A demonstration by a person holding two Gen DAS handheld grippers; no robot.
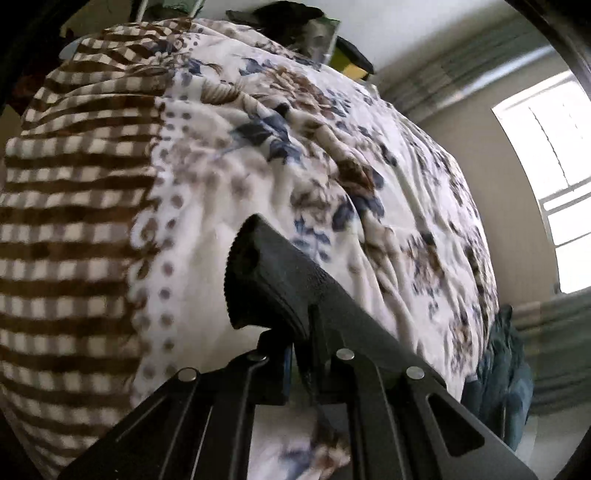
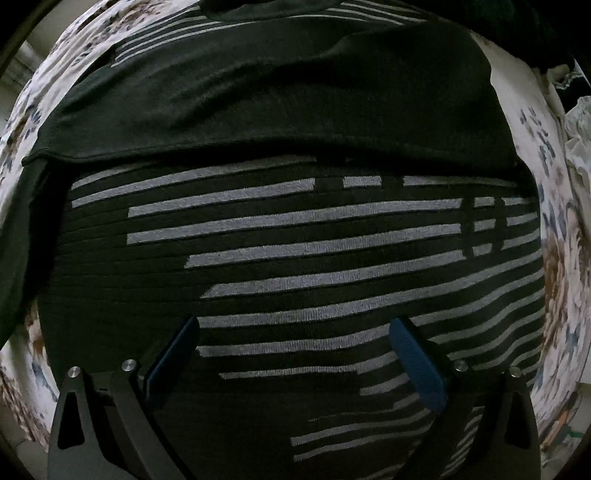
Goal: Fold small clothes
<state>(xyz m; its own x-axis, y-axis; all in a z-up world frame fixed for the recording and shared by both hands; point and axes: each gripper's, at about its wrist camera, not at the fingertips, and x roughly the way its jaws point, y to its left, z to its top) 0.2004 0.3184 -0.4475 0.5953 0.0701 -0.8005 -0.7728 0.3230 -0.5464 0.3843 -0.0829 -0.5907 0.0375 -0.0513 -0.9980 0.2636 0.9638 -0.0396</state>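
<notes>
In the right wrist view a black knit garment with grey stripes (image 2: 295, 240) lies flat on the floral bedspread (image 2: 557, 266), its plain black upper part folded down over the striped part (image 2: 277, 99). My right gripper (image 2: 295, 325) is open, its blue-padded fingers (image 2: 413, 354) spread just above the striped fabric, holding nothing. In the left wrist view my left gripper (image 1: 266, 280) is tilted over the bedspread (image 1: 314, 155), fingers closed together with nothing visible between them. The garment does not show in that view.
A brown checked blanket (image 1: 74, 221) lies on the left of the bed. Dark clothes (image 1: 288, 18) sit at the far end, a blue cloth (image 1: 506, 376) hangs off the right edge. A bright window (image 1: 554, 166) is on the right wall.
</notes>
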